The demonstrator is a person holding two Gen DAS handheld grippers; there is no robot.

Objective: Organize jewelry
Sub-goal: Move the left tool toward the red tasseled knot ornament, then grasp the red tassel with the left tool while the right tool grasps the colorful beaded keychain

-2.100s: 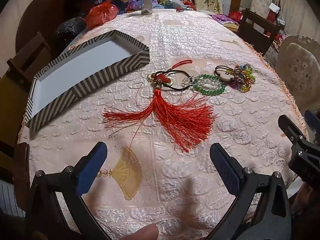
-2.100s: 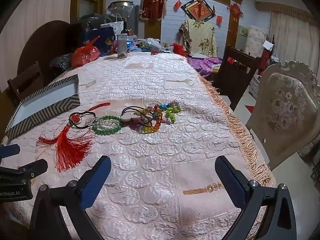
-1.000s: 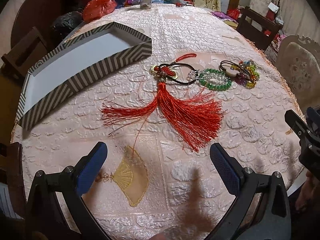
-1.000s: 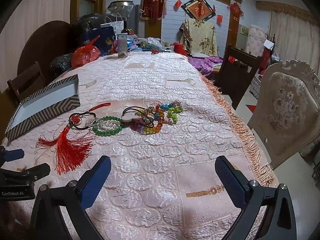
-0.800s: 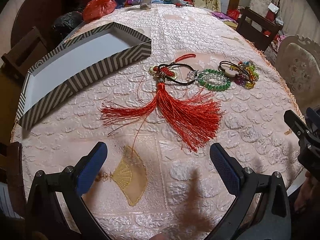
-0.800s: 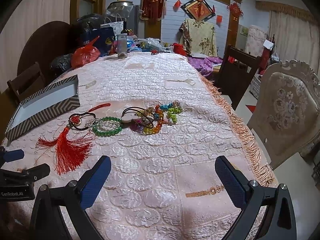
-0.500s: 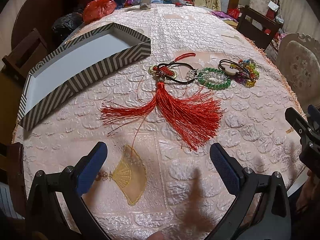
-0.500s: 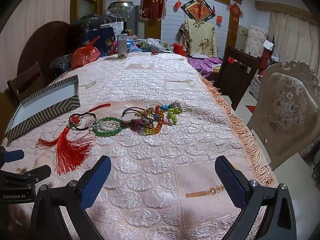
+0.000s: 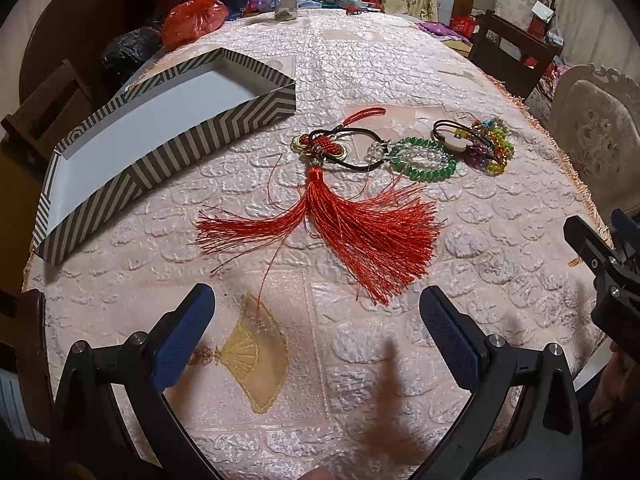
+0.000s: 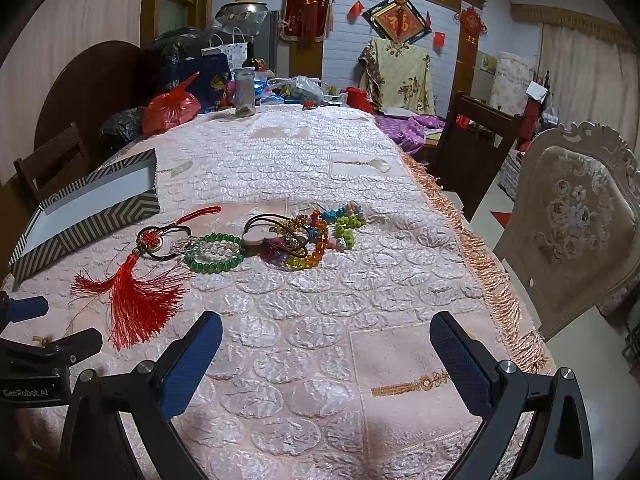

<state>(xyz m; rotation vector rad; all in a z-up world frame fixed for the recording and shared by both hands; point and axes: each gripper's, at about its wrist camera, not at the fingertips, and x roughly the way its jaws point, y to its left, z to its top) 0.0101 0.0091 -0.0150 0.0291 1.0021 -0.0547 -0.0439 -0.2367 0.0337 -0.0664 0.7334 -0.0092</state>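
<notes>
Two claws, left claw [image 9: 316, 316] and right claw [image 10: 326, 340], hover spread wide and empty over the near table [image 10: 304, 360]. Beyond them lie a red tassel [image 9: 352, 220], green bracelet [image 9: 424, 158] and coloured beads [image 10: 316, 240] in a row. A striped box [image 9: 160, 128] sits far left.

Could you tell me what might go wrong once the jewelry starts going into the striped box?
The red tassel has a black cord looped at its knot that touches the green bead bracelet, so lifting one may drag the other. The colourful bead pile is tangled with a dark cord and may come up as one clump. Both tools, left and right, are open.
</notes>
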